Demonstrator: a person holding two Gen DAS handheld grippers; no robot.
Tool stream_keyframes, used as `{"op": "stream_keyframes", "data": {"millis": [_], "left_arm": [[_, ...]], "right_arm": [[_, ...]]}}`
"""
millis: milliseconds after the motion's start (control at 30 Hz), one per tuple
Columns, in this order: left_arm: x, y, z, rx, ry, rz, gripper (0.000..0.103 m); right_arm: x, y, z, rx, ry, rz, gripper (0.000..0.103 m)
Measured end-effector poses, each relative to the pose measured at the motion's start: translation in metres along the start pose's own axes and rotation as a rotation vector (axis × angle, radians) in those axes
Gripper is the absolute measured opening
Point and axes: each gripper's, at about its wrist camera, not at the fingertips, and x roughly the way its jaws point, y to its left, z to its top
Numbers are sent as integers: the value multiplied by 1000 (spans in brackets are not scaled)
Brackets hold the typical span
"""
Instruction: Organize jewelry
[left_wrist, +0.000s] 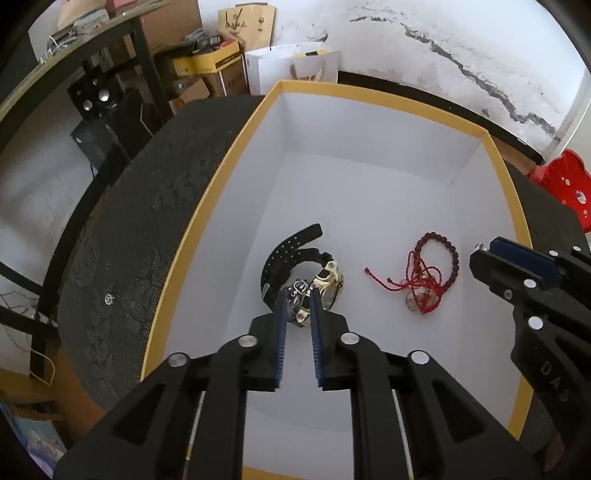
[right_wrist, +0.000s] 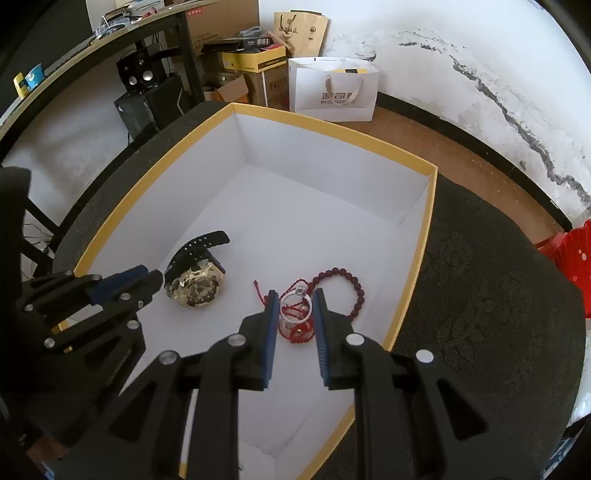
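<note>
A yellow-rimmed white box (left_wrist: 177, 254) (right_wrist: 424, 236) lies on a dark cushion. Inside lie a gold watch with a black strap (left_wrist: 328, 284) (right_wrist: 195, 288), a dark red bead bracelet (left_wrist: 439, 251) (right_wrist: 343, 291) and a red cord bracelet (left_wrist: 417, 284) (right_wrist: 295, 332). My left gripper (left_wrist: 299, 295) hangs over the watch; a small silver piece (left_wrist: 300, 287) sits between its tips. My right gripper (right_wrist: 295, 299) hangs over the red cord with a silver ring (right_wrist: 295, 302) between its slightly parted fingers; it also shows in the left wrist view (left_wrist: 517, 266).
A small silver piece (left_wrist: 108, 298) lies on the cushion left of the box. Beyond stand a white shopping bag (right_wrist: 332, 92), cardboard boxes (right_wrist: 255, 59), a black desk (left_wrist: 140, 55) and a red stool (right_wrist: 569, 254).
</note>
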Motion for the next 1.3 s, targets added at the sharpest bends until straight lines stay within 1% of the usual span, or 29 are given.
{"op": "stream_keyframes", "data": {"millis": [100, 133, 167, 200, 233, 267, 333, 467, 500, 533, 567, 633, 733, 767, 800, 833, 867, 967, 1100, 1267, 1300], "left_arm": [[1, 0, 0, 4, 7, 10, 16], [1, 1, 0, 1, 6, 12, 25], [0, 2, 0, -2, 6, 15, 39], [-1, 2, 0, -7, 4, 12, 46], [-2, 3, 0, -11, 1, 9, 62], [-4, 4, 0, -15, -2, 10, 67], [-6, 3, -1, -9, -5, 14, 67], [-11, 5, -2, -20, -5, 15, 82], [-13, 5, -2, -22, -5, 20, 85], [-15, 6, -3, -25, -4, 19, 86], [-19, 7, -3, -31, -3, 15, 87], [-26, 8, -4, -37, -8, 26, 90], [-40, 8, -6, -43, -16, 24, 91], [-43, 8, -7, -43, -15, 25, 92], [-49, 6, -8, -42, -16, 26, 93], [-55, 4, -9, -39, -22, 18, 94], [-62, 0, -10, -34, -28, 14, 95], [-78, -10, -15, -32, -38, 8, 97], [-103, -32, -26, -36, -50, -18, 97], [-130, -87, -46, 38, -70, -59, 97], [-135, -106, -52, 62, -70, -73, 97]], "right_arm": [[1, -1, 2, 5, 3, -2, 19], [1, -1, 2, 8, 3, -2, 19], [0, -2, 3, 12, 2, -1, 30], [-2, -3, 4, 14, -4, 4, 38], [-4, -3, 4, 15, -13, 8, 41], [-5, -3, 5, 14, -18, 7, 47], [-7, -3, 6, 19, -27, 7, 47], [-12, -1, 6, 24, -25, 9, 48], [-14, -1, 7, 26, -27, 6, 54], [-19, -2, 7, 35, -34, 6, 64], [-24, -3, 7, 40, -52, 4, 77], [-38, -3, 7, 38, -81, -13, 77], [-59, -10, 5, 63, -98, 1, 78], [-67, -13, 3, 70, -104, 3, 79], [-75, -17, 1, 75, -117, 1, 87], [-86, -21, -2, 79, -133, -17, 90], [-96, -24, -5, 81, -146, -25, 92], [-124, -39, -19, 93, -167, -41, 92], [-169, -68, -50, 128, -209, -62, 96], [-220, -127, -109, 202, -248, -134, 96], [-226, -138, -118, 216, -250, -146, 96]]}}
